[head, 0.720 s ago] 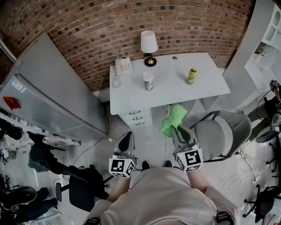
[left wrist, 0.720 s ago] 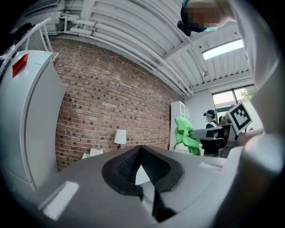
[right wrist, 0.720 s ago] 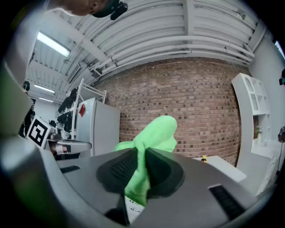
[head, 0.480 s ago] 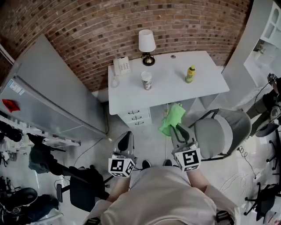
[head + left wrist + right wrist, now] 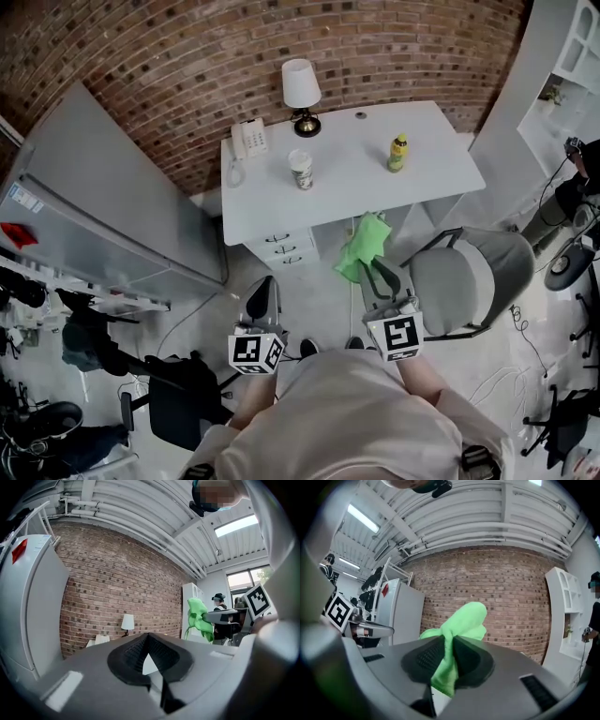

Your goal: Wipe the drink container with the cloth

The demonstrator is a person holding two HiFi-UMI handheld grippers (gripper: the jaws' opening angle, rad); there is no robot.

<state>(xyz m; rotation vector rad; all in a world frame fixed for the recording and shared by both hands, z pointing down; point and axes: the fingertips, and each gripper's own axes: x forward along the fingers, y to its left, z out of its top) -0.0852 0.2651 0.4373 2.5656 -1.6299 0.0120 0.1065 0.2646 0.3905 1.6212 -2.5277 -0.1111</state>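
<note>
Right gripper view, right hand-held gripper (image 5: 447, 641) pinching cloth (image 5: 461, 620), left hand-held gripper (image 5: 147, 637) closed, bottle (image 5: 398, 153) only in head view

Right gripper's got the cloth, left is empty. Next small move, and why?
Probably step toward the desk, carrying the right gripper and its clamped green cloth up to the drink bottle. Both grippers sit well short of the desk edge, so nothing on it looks reachable yet. The left gripper is shut on nothing.
</note>
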